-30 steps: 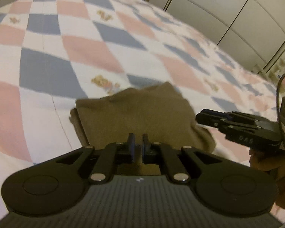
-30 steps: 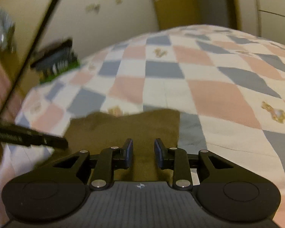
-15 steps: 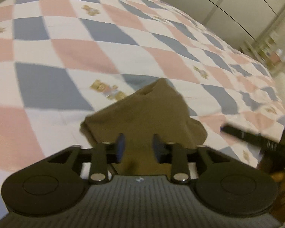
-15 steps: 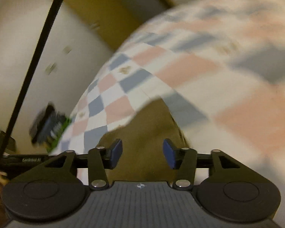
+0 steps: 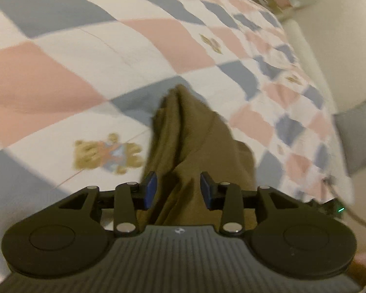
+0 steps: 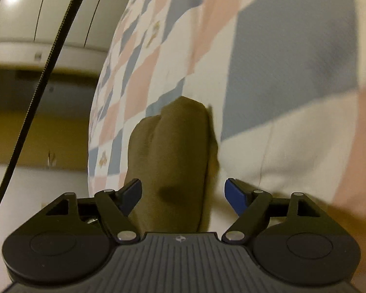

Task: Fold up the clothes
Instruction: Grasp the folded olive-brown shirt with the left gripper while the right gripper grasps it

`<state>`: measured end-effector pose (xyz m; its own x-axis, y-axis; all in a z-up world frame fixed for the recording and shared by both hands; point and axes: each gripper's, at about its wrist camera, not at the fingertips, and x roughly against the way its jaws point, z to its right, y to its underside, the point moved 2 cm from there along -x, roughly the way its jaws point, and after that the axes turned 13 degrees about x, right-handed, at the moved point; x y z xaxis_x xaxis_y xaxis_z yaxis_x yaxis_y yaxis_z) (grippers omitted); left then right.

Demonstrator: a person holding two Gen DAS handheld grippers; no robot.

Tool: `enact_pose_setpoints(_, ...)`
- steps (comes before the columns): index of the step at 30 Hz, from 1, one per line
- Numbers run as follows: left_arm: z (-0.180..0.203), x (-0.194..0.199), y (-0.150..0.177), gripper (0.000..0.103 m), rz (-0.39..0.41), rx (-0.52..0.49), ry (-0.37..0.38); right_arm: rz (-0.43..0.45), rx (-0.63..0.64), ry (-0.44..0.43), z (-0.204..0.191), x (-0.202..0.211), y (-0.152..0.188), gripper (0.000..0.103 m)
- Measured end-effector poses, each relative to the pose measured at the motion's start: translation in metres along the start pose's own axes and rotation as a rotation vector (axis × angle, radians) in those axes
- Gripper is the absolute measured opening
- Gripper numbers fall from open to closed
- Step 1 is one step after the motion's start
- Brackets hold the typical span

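A folded olive-brown garment [image 5: 197, 141] lies on the checkered bedspread [image 5: 61, 80], running away from the camera in the left wrist view. My left gripper [image 5: 178, 188] is open, its blue pads apart on either side of the cloth's near end. In the right wrist view the same brown garment [image 6: 173, 156] sits between the spread fingers of my right gripper [image 6: 183, 193], which is wide open. Whether the pads touch the cloth cannot be told.
The bedspread [image 6: 280, 73] has pink, blue and white diamonds with a teddy bear print [image 5: 109, 152]. A grey cushion [image 5: 356, 134] and a cable lie past the bed's right edge. White wardrobe doors [image 6: 36, 7] and a black cable [image 6: 46, 73] show at the left.
Both grippers have opened wider and swung round; the left went from shut to open. The garment now looks narrow and end-on. The other gripper has left each view.
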<state>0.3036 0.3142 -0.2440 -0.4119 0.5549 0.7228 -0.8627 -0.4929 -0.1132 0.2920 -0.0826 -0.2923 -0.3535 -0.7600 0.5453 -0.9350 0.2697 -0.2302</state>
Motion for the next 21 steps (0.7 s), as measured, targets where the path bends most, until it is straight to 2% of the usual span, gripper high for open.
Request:
enact_pose_setpoints(2,0.002,-0.013,-0.011,0.058,-0.043,-0.039,0.019,0.016,-0.003,0.028,-0.003,-0.003,0.005,0.083)
enact_pose_setpoints(6,-0.013,-0.037,-0.025,0.058,-0.115,-0.037,-0.029,0.043,-0.016,0.047,-0.009,-0.014,0.009,0.086)
enact_pose_setpoints(8,-0.022,-0.043,-0.026,0.063,-0.146,-0.004,0.009,0.040,-0.006,0.050,-0.012,-0.023,0.010,0.087)
enact_pose_setpoints(17,-0.051,-0.071,-0.033,0.063,-0.235,0.151,0.179,0.020,0.003,-0.002,-0.002,-0.049,0.002,0.087)
enact_pose_setpoints(18,-0.051,-0.073,-0.033,0.063,-0.244,0.149,0.187,0.016,0.001,-0.015,-0.002,-0.052,0.000,0.085)
enact_pose_setpoints(20,-0.050,-0.077,-0.032,0.060,-0.266,0.140,0.199,-0.007,0.001,-0.049,-0.002,-0.063,-0.003,0.071)
enact_pose_setpoints(21,-0.049,-0.079,-0.031,0.058,-0.278,0.136,0.203,-0.020,0.002,-0.063,-0.003,-0.069,-0.005,0.069)
